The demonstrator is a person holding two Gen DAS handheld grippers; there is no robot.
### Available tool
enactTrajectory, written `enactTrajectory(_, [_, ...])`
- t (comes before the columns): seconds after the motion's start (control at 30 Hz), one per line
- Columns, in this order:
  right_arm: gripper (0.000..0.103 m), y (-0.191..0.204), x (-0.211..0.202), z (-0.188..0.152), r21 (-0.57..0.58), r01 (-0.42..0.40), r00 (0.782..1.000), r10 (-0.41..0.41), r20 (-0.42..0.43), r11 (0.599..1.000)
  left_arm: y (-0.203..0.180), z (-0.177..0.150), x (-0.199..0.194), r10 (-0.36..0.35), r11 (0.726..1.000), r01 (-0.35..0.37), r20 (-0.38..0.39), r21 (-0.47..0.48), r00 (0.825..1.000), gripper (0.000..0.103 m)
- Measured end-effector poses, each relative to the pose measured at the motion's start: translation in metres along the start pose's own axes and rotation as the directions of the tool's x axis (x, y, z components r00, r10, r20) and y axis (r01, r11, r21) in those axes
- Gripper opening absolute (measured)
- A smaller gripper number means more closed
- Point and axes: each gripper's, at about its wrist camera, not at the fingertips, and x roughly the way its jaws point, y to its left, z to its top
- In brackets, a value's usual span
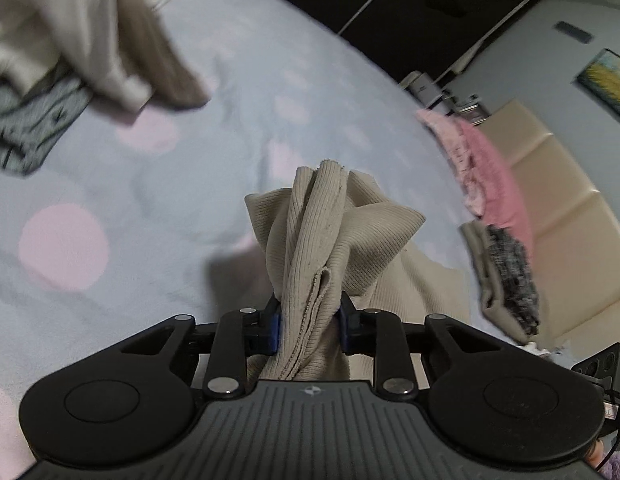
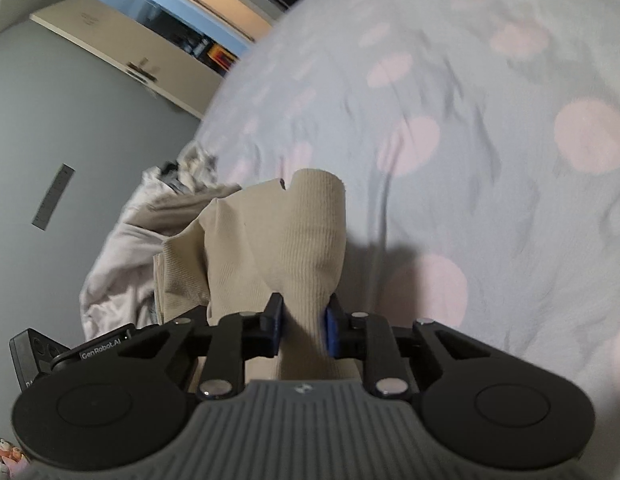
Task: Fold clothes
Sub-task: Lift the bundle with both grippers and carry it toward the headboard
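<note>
A beige ribbed garment (image 1: 330,232) is bunched between the fingers of my left gripper (image 1: 310,322), which is shut on it and holds it above the bed. The rest of the garment hangs down to the right. In the right wrist view the same beige garment (image 2: 298,240) is pinched in my right gripper (image 2: 304,326), also shut on it, with folds trailing to the left. Both grippers hold the cloth over a light blue sheet with pink dots (image 1: 158,200).
A cream and taupe pile of clothes (image 1: 82,28) lies over a grey patterned garment (image 1: 26,128) at the far left. A stack of folded pink, beige and grey clothes (image 1: 490,208) sits at the bed's right edge by a cream headboard (image 1: 558,184). A whitish heap (image 2: 126,256) lies at the left.
</note>
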Motion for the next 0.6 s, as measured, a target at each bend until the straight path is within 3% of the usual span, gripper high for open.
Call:
enactTrajectory(0.2, [0.023,0.008,-0.071,-0.006,-0.011,0.004,0.988,-0.003,0.151,1.0,-0.063,0.006,-0.01,-0.122,0.987,0.12,0.006,0.103,0.993,0.023])
enactTrajectory(0.33, [0.023,0.004,-0.131,-0.007,0.028,0.038,0.959,-0.044,0.279,0.999,-0.12,0.01,-0.006,-0.217,0.956,0.22,-0.041,0.191,0.975,0.023])
enactTrajectory(0.47, [0.023,-0.006,-0.199,-0.009,0.09,0.064,0.902,-0.096,0.421,0.994,-0.202,0.013,0.011,-0.309,0.89,0.329,-0.115,0.315,0.944,0.023])
enactTrajectory(0.6, [0.023,-0.026,-0.271,-0.013,0.182,0.089,0.808,-0.178,0.562,0.979,-0.285,0.008,0.036,-0.386,0.801,0.433,-0.197,0.414,0.901,0.023])
